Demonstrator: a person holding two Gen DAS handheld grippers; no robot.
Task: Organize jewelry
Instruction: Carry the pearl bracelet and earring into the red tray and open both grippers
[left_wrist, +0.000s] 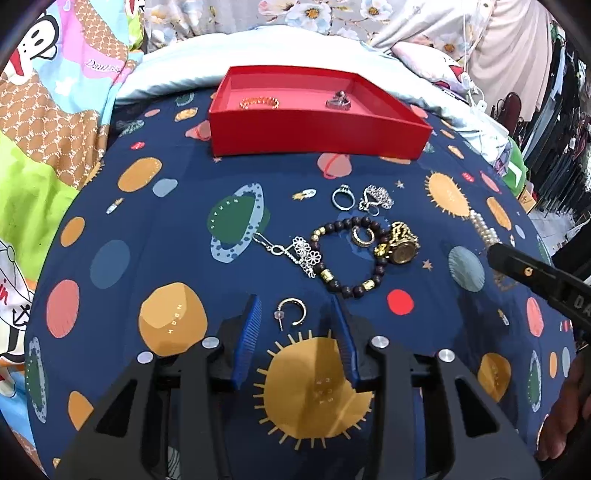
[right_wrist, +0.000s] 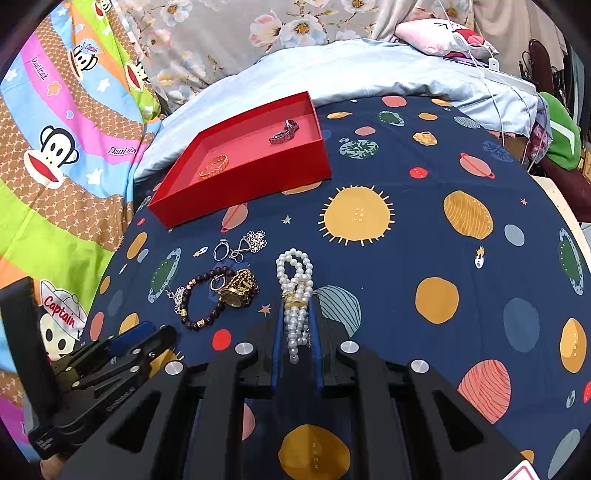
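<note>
My left gripper (left_wrist: 295, 304) stands open just above the planet-print cloth. A small gold hoop earring (left_wrist: 291, 312) lies loose between its blue pads, touching neither. My right gripper (right_wrist: 297, 301) is shut on a white pearl bracelet (right_wrist: 293, 273), whose loops hang forward over the cloth. The red box (left_wrist: 317, 136) at the back holds a gold chain bracelet (left_wrist: 258, 102) and a dark watch (left_wrist: 338, 99). Between the box and the grippers lie a dark bead bracelet (left_wrist: 343, 258), a gold watch (left_wrist: 399, 245), a silver ring (left_wrist: 341, 197) and silver flower pieces (left_wrist: 303, 253).
The navy cloth (right_wrist: 406, 258) covers a rounded surface that drops away to the right. A cartoon monkey blanket (right_wrist: 66, 147) lies to the left, and a pale blue quilt (right_wrist: 369, 74) lies behind the box. Clothes and a white cable (right_wrist: 491, 85) are at the far right.
</note>
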